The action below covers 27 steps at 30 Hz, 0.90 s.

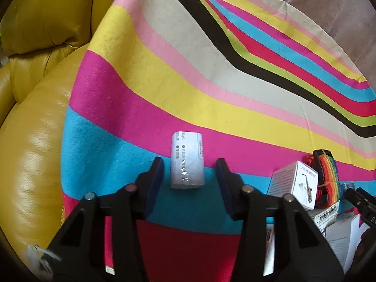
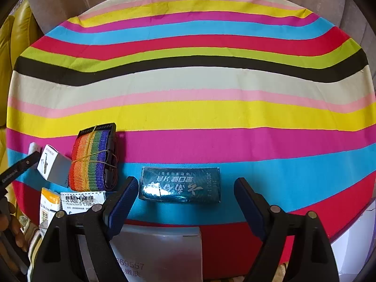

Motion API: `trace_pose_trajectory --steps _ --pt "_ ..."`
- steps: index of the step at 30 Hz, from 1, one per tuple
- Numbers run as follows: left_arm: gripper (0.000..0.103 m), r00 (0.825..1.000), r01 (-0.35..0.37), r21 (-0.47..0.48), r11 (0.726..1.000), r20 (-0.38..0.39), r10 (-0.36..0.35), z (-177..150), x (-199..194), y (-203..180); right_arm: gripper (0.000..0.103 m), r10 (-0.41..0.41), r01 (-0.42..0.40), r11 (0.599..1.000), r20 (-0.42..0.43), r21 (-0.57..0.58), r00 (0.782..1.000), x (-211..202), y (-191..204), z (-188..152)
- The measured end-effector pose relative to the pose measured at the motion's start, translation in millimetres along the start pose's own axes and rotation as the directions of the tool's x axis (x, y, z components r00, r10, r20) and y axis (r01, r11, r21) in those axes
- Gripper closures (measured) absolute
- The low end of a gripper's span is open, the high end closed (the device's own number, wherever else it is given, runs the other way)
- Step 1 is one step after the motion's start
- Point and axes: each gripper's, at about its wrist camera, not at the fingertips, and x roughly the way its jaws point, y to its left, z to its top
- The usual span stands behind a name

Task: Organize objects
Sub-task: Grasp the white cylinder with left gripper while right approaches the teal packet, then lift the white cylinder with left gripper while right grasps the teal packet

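A small silver-white box [image 1: 187, 161] lies on the striped cloth [image 1: 164, 94]. My left gripper [image 1: 189, 168] is open, its blue pads on either side of the box's near end, not touching. A dark teal box [image 2: 179, 185] with Chinese print lies on the blue stripe. My right gripper [image 2: 185, 188] is open and straddles it, pads apart from its ends. A rainbow strap bundle [image 2: 92, 159] and a white saxophone-print box [image 2: 50, 164] lie at the left; they also show in the left wrist view, the box [image 1: 297, 182] beside the strap [image 1: 325, 176].
A yellow leather seat [image 1: 35, 117] borders the cloth on the left. Small medicine boxes [image 2: 80, 201] and a grey-white box [image 2: 162, 251] lie near the right gripper's base. Papers [image 1: 340, 239] lie at the right. The far half of the striped cloth [image 2: 188, 82] is bare.
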Motion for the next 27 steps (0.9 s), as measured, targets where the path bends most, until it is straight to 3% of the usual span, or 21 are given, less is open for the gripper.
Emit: trace_pose_trajectory --steps 4,12,16,27 --pt "0.07 1.0 0.001 0.011 1.0 0.002 -0.001 -1.1 1.5 -1.1 0.018 -0.007 0.007 1.0 -0.014 -0.002 1.0 4.6 -1.4 1.9" --pt "0.07 0.999 -0.001 0.021 1.0 0.044 0.0 -3.6 -6.6 -3.2 0.018 -0.035 0.034 0.999 -0.036 -0.021 0.999 12.4 4.3 1.5" --pt "0.07 0.997 0.005 0.022 1.0 0.076 -0.006 -4.6 -16.9 -4.2 0.029 -0.044 0.043 0.998 -0.035 -0.035 0.998 12.8 7.1 -1.8" --pt "0.07 0.986 0.064 0.024 0.998 0.156 -0.067 -15.9 -51.9 -20.6 0.029 -0.056 0.057 0.998 0.08 -0.01 0.995 -19.5 -2.6 -15.8"
